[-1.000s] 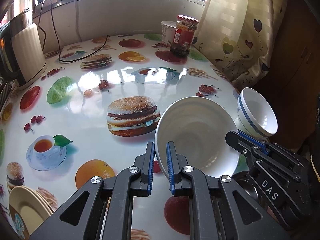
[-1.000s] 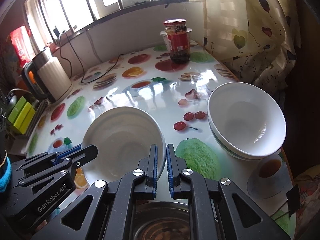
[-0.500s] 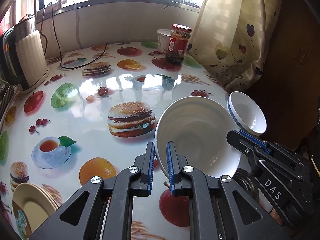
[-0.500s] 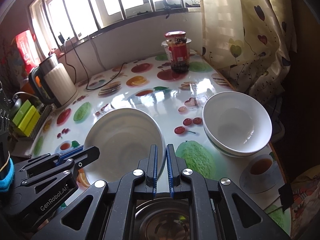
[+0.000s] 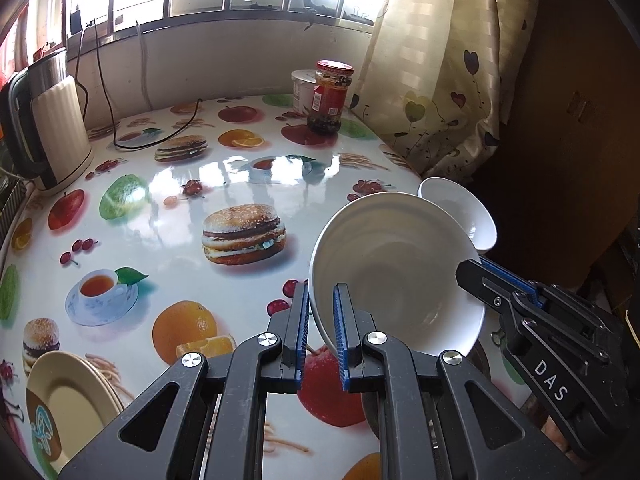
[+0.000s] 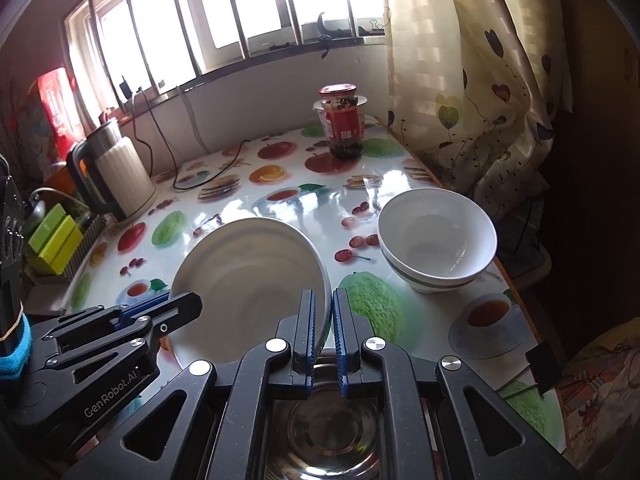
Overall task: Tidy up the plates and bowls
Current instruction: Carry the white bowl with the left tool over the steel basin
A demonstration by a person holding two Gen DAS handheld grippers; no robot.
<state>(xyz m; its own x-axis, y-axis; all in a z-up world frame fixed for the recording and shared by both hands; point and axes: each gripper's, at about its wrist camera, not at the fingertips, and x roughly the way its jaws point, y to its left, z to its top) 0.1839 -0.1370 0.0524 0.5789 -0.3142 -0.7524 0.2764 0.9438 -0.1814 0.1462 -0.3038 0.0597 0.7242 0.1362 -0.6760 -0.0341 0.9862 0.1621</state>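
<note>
Right wrist: both tools (nearly closed) pinch white bowl (image 6: 248,276) rims.

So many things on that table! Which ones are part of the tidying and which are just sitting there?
Part of the job:
- large white bowl, held at its rim by both tongs: left, right
- stacked white bowls
- cream plates
- steel bowl

Just sitting there:
- jar
- kettle
- black cable
</note>
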